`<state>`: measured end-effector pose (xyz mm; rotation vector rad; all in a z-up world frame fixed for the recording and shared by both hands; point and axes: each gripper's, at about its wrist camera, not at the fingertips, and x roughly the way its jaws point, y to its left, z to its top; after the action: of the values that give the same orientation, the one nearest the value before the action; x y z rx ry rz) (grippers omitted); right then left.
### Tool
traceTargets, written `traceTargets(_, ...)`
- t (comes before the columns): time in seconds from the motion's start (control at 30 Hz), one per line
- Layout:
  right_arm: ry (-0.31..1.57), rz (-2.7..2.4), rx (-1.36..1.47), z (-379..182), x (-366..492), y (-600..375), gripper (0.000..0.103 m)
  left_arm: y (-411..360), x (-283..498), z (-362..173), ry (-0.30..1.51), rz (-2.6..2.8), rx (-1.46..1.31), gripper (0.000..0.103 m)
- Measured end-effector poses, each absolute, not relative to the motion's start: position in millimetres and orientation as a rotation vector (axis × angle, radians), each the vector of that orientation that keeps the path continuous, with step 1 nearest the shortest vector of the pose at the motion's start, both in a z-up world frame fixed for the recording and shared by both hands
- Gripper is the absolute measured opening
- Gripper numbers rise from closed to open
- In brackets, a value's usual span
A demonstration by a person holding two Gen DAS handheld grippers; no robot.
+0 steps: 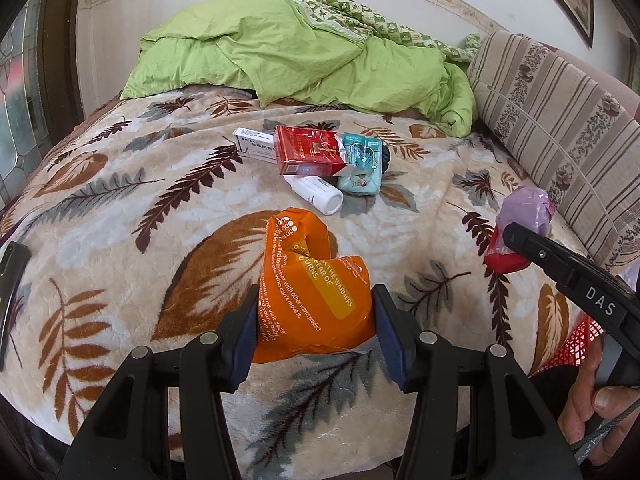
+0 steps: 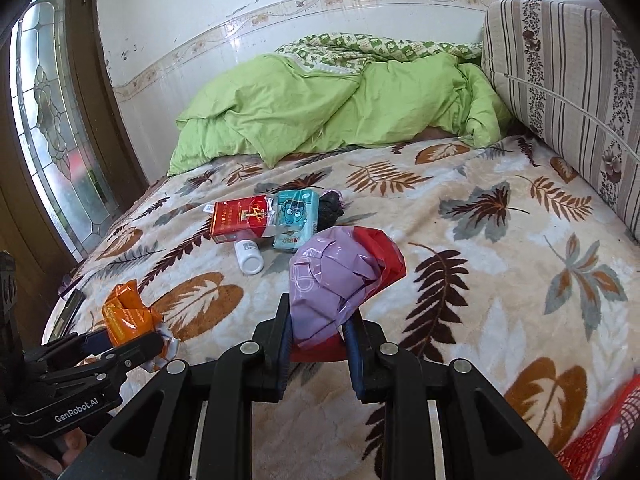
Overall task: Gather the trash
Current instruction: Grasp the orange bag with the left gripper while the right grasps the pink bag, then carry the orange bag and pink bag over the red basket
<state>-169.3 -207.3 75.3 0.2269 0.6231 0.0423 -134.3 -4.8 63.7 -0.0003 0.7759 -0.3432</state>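
Above blanket [image 1: 120, 208]: left tool [image 1: 316, 320] clamps orange wrapper [image 1: 312, 284], long axis pointing away; right tool [image 2: 316, 332] clamps purple-red wrapper [image 2: 340, 268].

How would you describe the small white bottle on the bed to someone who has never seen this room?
Start at the leaf-patterned blanket covering the bed, and find the cluster of litter in its middle. The white bottle lies on its side at the near edge of that cluster, just below the red packet. It alone there is plain white and cylindrical.
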Motion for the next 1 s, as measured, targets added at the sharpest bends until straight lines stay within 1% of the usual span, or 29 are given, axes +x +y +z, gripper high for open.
traceTargets(1.0, 0.64, 0.047, 0.236, 69.9, -166.6, -210.3, 0.025, -10.2, -131.3, 56.2, 0.793, -0.308, 0.026, 0.052)
